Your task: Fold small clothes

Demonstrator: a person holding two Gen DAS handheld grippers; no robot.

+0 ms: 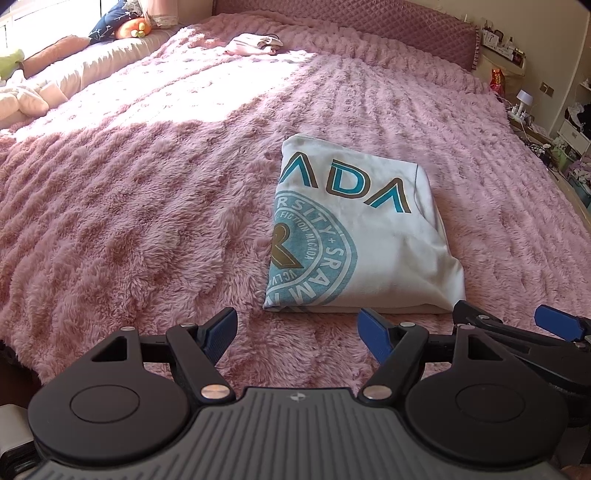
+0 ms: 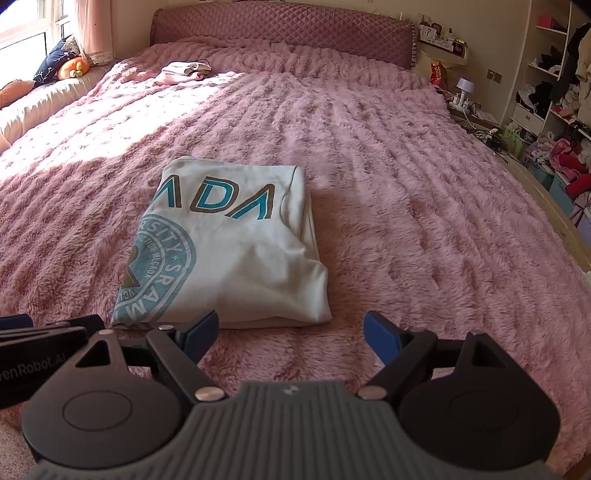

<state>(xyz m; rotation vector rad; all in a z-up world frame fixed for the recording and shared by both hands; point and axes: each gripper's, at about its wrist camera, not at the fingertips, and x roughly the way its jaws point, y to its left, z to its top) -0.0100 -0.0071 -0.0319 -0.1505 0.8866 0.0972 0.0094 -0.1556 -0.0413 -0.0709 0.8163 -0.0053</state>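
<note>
A white T-shirt with teal and brown print lies folded into a compact rectangle on the pink fluffy bedspread; it also shows in the right wrist view. My left gripper is open and empty, just short of the shirt's near edge. My right gripper is open and empty, also just short of the near edge, to the right of the left one. The right gripper's blue pads show at the left wrist view's right edge.
A small folded pink garment lies far back on the bed near the quilted headboard. Cushions line the window side at left. A bedside lamp and cluttered shelves stand at right, past the bed's edge.
</note>
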